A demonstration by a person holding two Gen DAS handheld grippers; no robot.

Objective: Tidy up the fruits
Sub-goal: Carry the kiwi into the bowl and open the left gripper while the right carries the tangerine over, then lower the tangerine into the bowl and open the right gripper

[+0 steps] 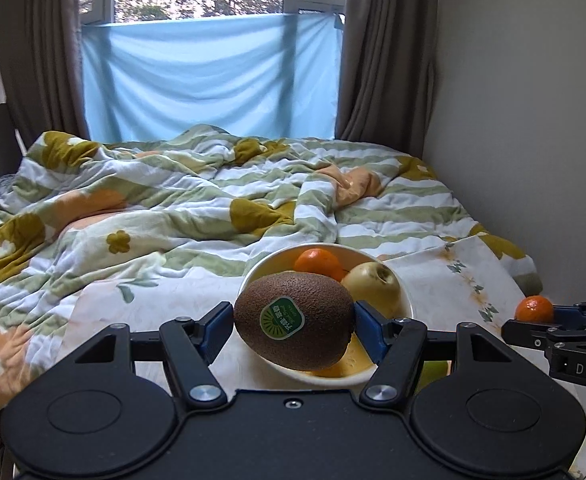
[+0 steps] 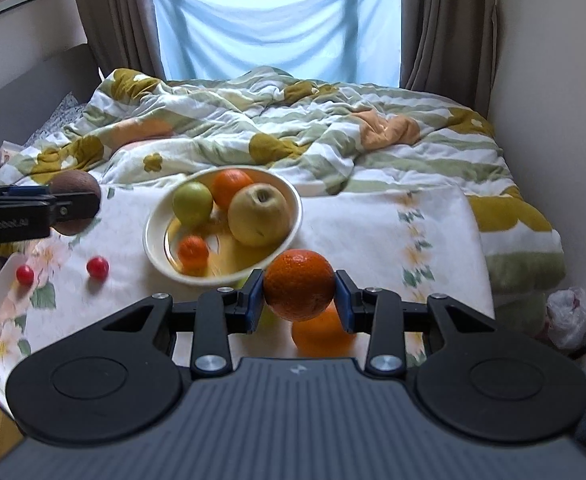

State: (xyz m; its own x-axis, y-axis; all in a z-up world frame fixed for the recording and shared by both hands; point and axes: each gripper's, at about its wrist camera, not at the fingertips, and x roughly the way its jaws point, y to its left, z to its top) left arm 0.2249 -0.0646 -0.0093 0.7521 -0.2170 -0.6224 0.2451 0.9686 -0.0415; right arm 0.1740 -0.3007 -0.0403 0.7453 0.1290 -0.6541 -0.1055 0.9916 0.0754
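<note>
We find the left gripper (image 1: 293,326) pinching a kiwi (image 1: 293,322) across its long ends, the blue pads pressed on either tip, the fruit held in the air just above the near rim of the bowl (image 1: 407,300). We judge the kiwi light, soft under its fuzzy skin and easily bruised; a hold across its middle would be steadier than this end-to-end one.

The right gripper (image 2: 299,296) is clamped on an orange (image 2: 299,284) at its widest part, clear of the tablecloth (image 2: 373,232). We judge it firm, slightly springy and rough enough not to slip.

The bowl already holds a pear (image 2: 257,214), a green apple (image 2: 192,203), an orange and a small tangerine (image 2: 192,250); free space is mostly at the front. Another orange (image 2: 321,332) lies under the right gripper, and two cherry tomatoes (image 2: 97,267) sit to the left. The rumpled quilt (image 2: 293,120) behind offers no level surface.
</note>
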